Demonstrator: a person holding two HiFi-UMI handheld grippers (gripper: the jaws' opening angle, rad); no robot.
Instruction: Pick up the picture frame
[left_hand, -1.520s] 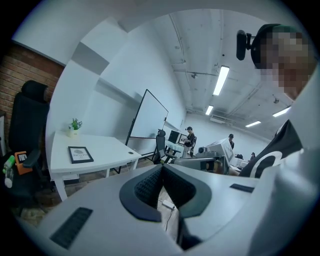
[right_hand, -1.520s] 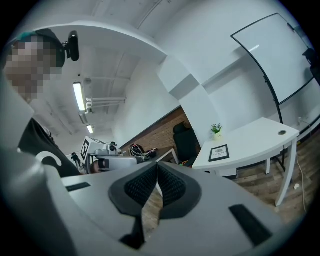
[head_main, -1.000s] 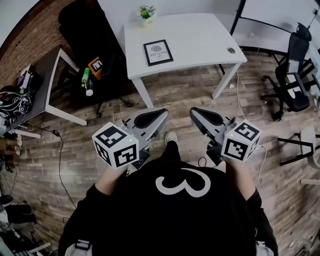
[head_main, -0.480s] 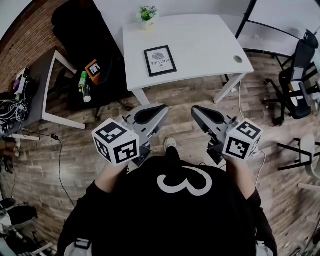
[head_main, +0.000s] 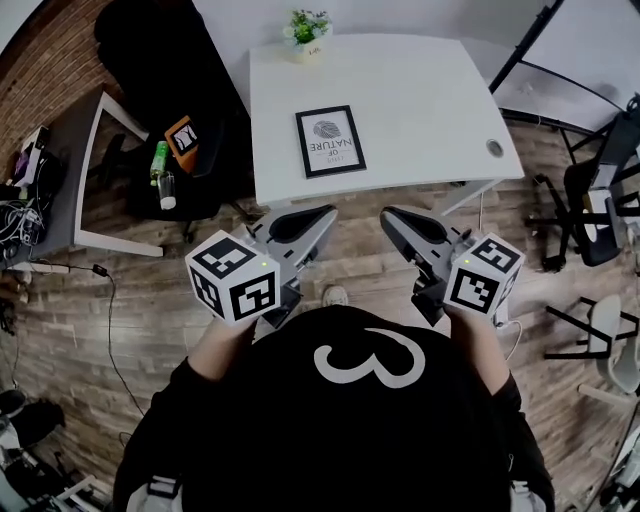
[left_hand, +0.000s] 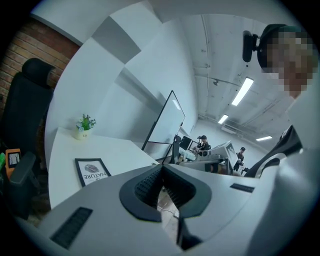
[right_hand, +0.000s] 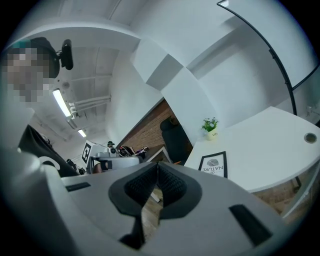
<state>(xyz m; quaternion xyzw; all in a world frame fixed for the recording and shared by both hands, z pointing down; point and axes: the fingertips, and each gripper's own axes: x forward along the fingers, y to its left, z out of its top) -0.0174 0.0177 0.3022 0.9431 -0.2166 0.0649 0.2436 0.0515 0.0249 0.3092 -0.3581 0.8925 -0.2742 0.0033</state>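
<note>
Two sets of jaws are pressed together, holding nothing: my left gripper (head_main: 320, 214) and right gripper (head_main: 391, 216) hang short of the white tabletop (head_main: 430, 100). The picture frame (head_main: 330, 141) lies flat near its front edge, with a black border and pale print. I judge it light, stiff and possibly fragile, so I'd pinch one border edge

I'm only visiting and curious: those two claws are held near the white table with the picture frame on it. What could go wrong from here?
The frame lies flat on the table, so a jaw may not get under its edge and could just push it along.
The left gripper and right gripper are both shut and empty; unless they open first, they would only bump it.
A push forward might slide it towards the plant at the far edge.
</note>
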